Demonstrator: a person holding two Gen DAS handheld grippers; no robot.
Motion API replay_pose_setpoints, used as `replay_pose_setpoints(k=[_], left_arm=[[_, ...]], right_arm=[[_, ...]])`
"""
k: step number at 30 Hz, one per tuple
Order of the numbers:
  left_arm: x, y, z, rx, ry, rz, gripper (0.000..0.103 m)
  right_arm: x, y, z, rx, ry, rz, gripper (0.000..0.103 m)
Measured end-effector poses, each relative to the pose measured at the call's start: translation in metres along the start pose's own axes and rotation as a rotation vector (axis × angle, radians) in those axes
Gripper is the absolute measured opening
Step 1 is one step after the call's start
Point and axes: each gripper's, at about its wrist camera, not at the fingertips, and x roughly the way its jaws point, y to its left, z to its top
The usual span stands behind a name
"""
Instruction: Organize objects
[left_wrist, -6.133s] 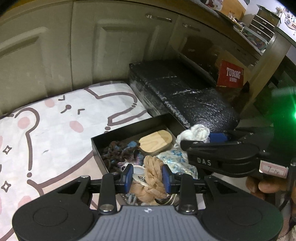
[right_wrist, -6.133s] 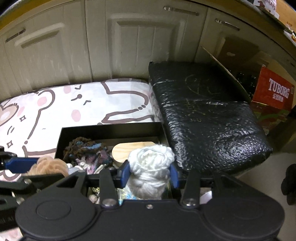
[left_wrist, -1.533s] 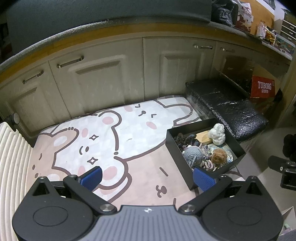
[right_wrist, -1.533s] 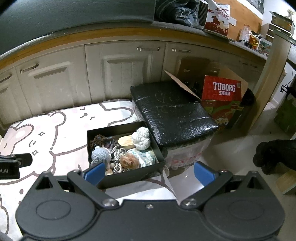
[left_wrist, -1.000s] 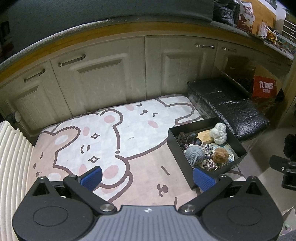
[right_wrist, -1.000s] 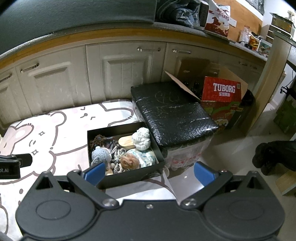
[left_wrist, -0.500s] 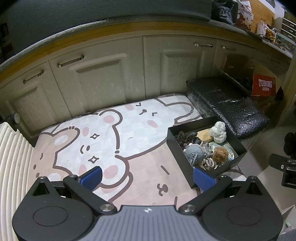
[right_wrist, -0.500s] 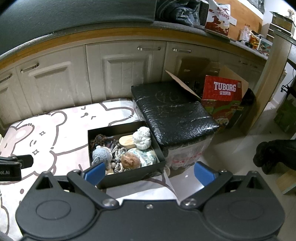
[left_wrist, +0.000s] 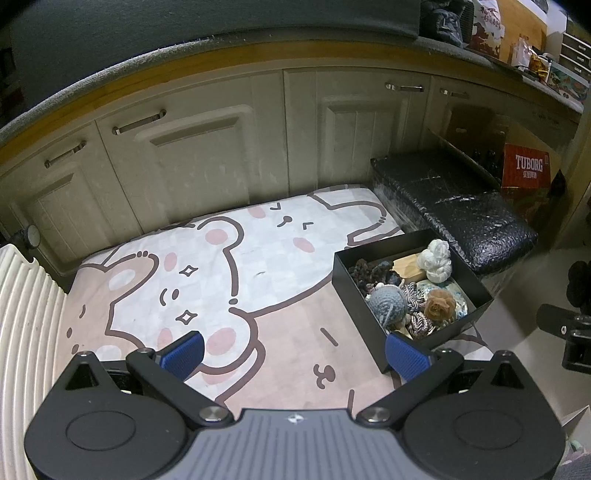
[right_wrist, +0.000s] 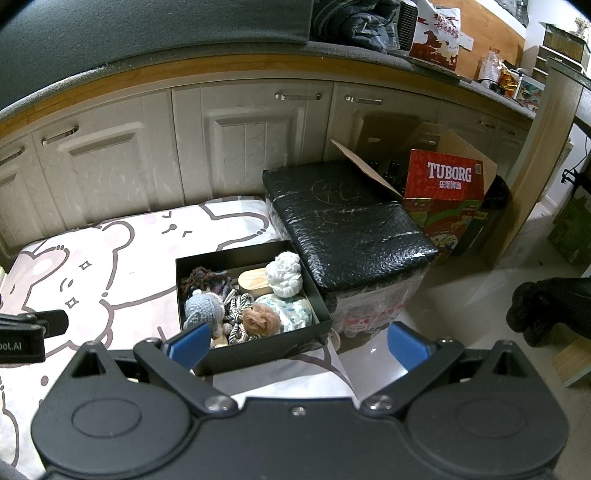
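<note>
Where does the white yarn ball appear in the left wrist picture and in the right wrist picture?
Left wrist: the white yarn ball lies right of centre, at the far end of the black box.
Right wrist: the ball lies near the centre, in the box's far right corner.
Shared landmark: the red Tuborg carton, to the right in both.

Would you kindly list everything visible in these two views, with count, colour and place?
box: one, black, open, on the mat's right end
white yarn bundle: one, white, box's far right corner
wooden piece: one, pale wood, left of the white bundle
blue-grey knitted ball: one, box's near left
tan scrunchie: one, near middle of the box
mat: one, pink and white cartoon print, on the floor
black wrapped block: one, right of the box
Tuborg carton: one, red, behind the block
left gripper: open, empty
right gripper: open, empty
</note>
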Motion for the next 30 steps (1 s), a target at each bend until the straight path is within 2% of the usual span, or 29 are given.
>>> replay_pose_setpoints(k=[30], left_arm=[[-0.0002, -0.002, -0.0011, 0.003, 0.003, 0.0, 0.103]], right_arm=[[-0.0004, 0.0007, 0.0, 0.0, 0.0, -0.001, 0.103]])
